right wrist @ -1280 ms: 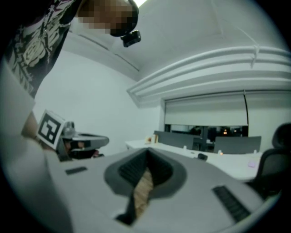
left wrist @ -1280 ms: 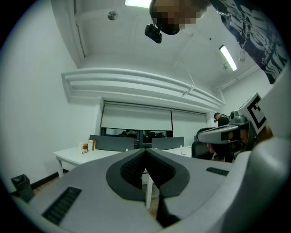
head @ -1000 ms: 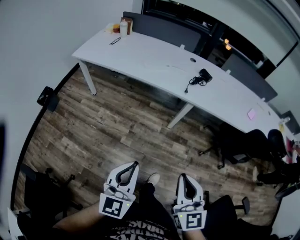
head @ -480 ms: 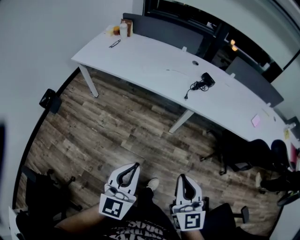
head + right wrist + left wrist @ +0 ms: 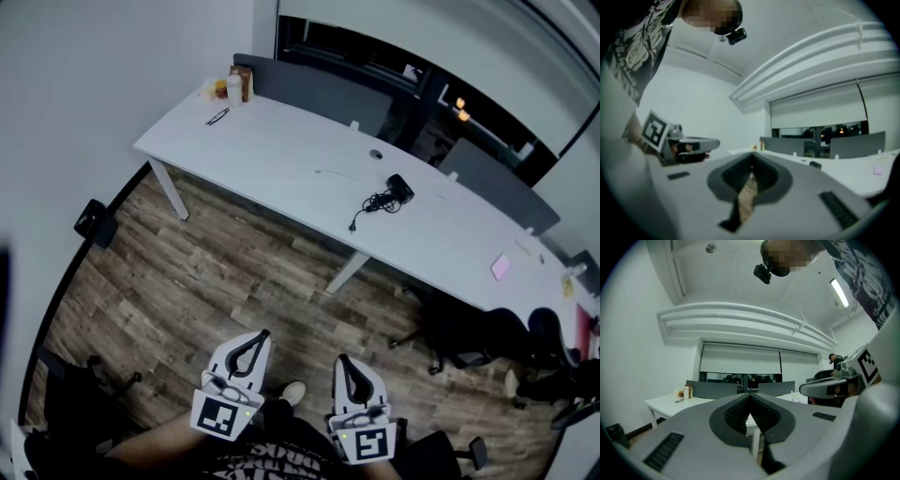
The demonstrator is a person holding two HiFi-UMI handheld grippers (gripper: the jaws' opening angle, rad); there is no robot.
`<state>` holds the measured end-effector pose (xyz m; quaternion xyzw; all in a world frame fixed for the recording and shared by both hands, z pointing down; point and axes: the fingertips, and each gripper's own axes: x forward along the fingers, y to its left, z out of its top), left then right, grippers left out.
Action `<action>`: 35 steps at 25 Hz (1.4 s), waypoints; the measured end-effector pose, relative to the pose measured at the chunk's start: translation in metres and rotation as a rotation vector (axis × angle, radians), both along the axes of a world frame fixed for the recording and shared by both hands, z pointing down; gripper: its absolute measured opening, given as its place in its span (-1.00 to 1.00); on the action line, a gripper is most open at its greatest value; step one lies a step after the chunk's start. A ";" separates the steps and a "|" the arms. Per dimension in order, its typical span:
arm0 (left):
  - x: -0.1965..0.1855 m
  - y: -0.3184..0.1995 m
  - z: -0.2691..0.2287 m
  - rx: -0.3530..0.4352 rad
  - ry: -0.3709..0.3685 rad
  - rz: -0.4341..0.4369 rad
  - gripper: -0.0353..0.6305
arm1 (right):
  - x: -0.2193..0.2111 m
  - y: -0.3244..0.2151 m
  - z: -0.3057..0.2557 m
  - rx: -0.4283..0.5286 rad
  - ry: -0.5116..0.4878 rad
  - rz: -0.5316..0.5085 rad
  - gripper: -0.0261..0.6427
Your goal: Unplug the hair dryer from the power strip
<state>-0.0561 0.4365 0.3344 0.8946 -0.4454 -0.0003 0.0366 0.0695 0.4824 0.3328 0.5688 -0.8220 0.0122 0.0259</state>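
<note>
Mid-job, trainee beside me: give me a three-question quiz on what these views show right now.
1. True or false: the left gripper holds something between its jaws.
2. The black corded item lies on: A the floor; B the white desk; C a chair.
3. Fill in: the right gripper has its jaws ____ (open or shut).

Key: 1 false, it is shut with nothing in it. 2 B. 3 shut.
</note>
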 end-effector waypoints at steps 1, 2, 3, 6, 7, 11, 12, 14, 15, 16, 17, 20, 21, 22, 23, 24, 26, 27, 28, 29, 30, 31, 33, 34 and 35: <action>0.005 -0.004 -0.003 0.005 -0.001 -0.004 -0.81 | 0.004 -0.004 -0.003 0.008 -0.003 -0.008 -0.84; 0.009 -0.009 -0.006 0.008 -0.001 -0.009 -0.81 | 0.007 -0.008 -0.006 0.018 -0.002 -0.018 -0.84; 0.014 -0.013 -0.008 0.010 0.001 -0.014 -0.82 | 0.011 -0.012 -0.008 0.026 0.002 -0.029 -0.84; 0.026 -0.026 -0.013 0.023 -0.003 -0.030 -0.81 | 0.025 -0.026 -0.011 0.032 0.008 -0.057 -0.84; 0.028 -0.030 -0.014 0.030 -0.008 -0.038 -0.81 | 0.030 -0.031 -0.012 0.033 0.010 -0.064 -0.84; 0.032 -0.049 -0.019 0.051 -0.014 -0.085 -0.81 | 0.048 -0.048 -0.011 0.038 0.017 -0.085 -0.84; 0.033 -0.052 -0.021 0.056 -0.013 -0.093 -0.81 | 0.052 -0.052 -0.010 0.037 0.014 -0.086 -0.84; 0.036 -0.055 -0.021 0.060 -0.010 -0.098 -0.81 | 0.055 -0.055 -0.007 0.031 0.002 -0.092 -0.84; 0.036 -0.054 -0.020 0.057 -0.014 -0.098 -0.81 | 0.055 -0.055 -0.004 0.026 0.000 -0.099 -0.84; 0.036 -0.053 -0.018 0.052 -0.022 -0.099 -0.81 | 0.053 -0.055 -0.002 0.020 0.002 -0.109 -0.84; 0.035 -0.054 -0.016 0.046 -0.028 -0.102 -0.81 | 0.051 -0.056 0.001 0.014 0.007 -0.120 -0.84; 0.028 -0.061 -0.011 0.025 -0.029 -0.122 -0.81 | 0.043 -0.064 0.007 -0.010 0.009 -0.145 -0.84; 0.026 -0.063 -0.009 0.021 -0.031 -0.125 -0.82 | 0.040 -0.068 0.007 -0.009 0.005 -0.151 -0.84; 0.023 -0.066 -0.007 0.018 -0.037 -0.126 -0.81 | 0.036 -0.072 0.006 -0.004 0.000 -0.155 -0.84; 0.021 -0.070 -0.005 0.015 -0.044 -0.126 -0.81 | 0.033 -0.076 0.007 -0.003 -0.003 -0.157 -0.84; 0.019 -0.074 -0.002 0.013 -0.049 -0.125 -0.81 | 0.032 -0.081 0.008 -0.008 -0.005 -0.155 -0.84; 0.017 -0.087 0.001 0.011 -0.049 -0.120 -0.82 | 0.030 -0.092 0.014 -0.024 -0.007 -0.144 -0.84; 0.016 -0.094 0.001 0.012 -0.048 -0.116 -0.81 | 0.030 -0.098 0.016 -0.029 -0.008 -0.136 -0.84; 0.016 -0.101 0.001 0.015 -0.047 -0.111 -0.81 | 0.029 -0.105 0.017 -0.030 -0.008 -0.130 -0.84; 0.016 -0.108 0.001 0.015 -0.047 -0.102 -0.81 | 0.029 -0.111 0.018 -0.029 -0.007 -0.123 -0.84; 0.017 -0.115 0.001 0.014 -0.046 -0.092 -0.81 | 0.028 -0.118 0.018 -0.029 -0.004 -0.117 -0.84; 0.019 -0.122 0.001 0.012 -0.045 -0.079 -0.81 | 0.028 -0.125 0.019 -0.031 -0.001 -0.111 -0.84; 0.023 -0.137 0.001 0.009 -0.043 -0.053 -0.81 | 0.025 -0.141 0.017 -0.031 -0.007 -0.099 -0.84; 0.025 -0.145 0.001 0.013 -0.043 -0.040 -0.81 | 0.024 -0.149 0.015 -0.026 -0.011 -0.095 -0.84; 0.028 -0.152 -0.001 0.020 -0.043 -0.028 -0.81 | 0.023 -0.157 0.014 -0.022 -0.011 -0.092 -0.84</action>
